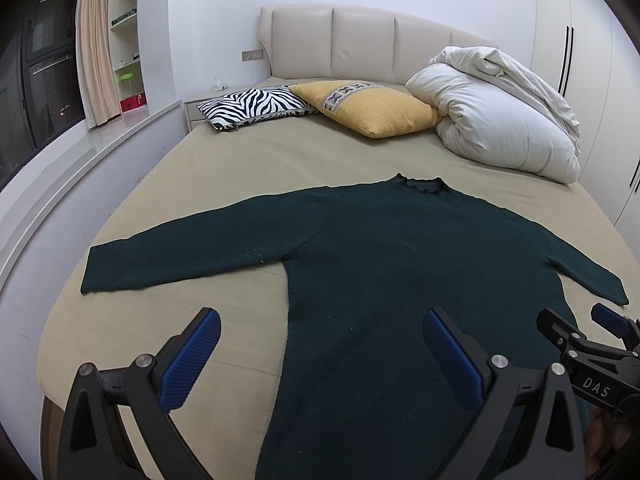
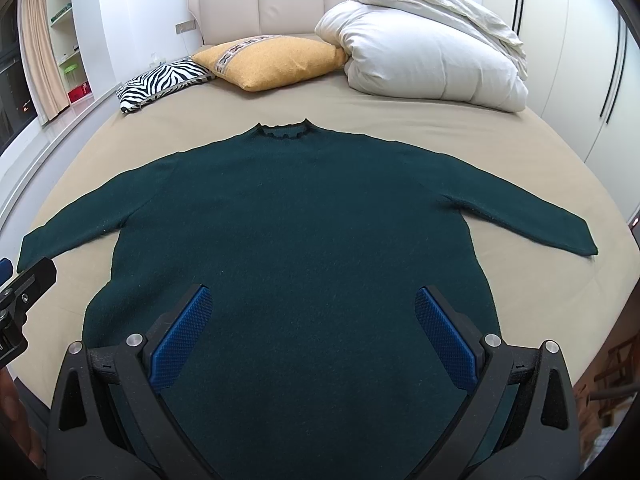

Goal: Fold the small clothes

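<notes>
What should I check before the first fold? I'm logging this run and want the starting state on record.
1. Sweater lies flat, both sleeves spread: ok.
2. Left gripper open and empty: ok.
3. Right gripper open and empty: ok.
4. Bed sheet bare around the sleeves; zebra pillow, yellow pillow and duvet lie apart from the collar: ok.
5. Hem near the bed edge lies straight: cannot tell, the grippers hide it.
6. Collar points toward the headboard, unfolded: ok.
</notes>
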{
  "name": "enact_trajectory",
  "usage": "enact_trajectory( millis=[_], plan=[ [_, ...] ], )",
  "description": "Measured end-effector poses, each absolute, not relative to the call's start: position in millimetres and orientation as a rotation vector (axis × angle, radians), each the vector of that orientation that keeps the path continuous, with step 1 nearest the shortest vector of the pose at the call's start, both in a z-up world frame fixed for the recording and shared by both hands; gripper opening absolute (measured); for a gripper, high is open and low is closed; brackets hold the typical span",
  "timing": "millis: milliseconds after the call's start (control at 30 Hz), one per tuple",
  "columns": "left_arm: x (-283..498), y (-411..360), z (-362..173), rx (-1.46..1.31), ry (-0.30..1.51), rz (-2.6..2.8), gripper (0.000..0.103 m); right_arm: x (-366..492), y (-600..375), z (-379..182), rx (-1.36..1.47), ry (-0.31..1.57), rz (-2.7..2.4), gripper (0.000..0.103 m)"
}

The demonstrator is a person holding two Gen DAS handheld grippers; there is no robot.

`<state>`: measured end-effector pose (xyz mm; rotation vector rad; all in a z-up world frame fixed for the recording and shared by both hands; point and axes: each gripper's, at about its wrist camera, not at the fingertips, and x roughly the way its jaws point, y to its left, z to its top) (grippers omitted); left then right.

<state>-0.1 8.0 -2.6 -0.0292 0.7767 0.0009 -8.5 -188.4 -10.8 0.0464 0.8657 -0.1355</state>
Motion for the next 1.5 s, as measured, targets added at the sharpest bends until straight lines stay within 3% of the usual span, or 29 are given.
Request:
enact_trajectory(
  millis=[1500],
  plan=[
    [3.1, 4.1, -21.8, -0.003, 0.787, -0.005, 0.103, -1.0, -208.9, -25.1, 0.087, 0.881, -0.129, 0.103]
  ],
)
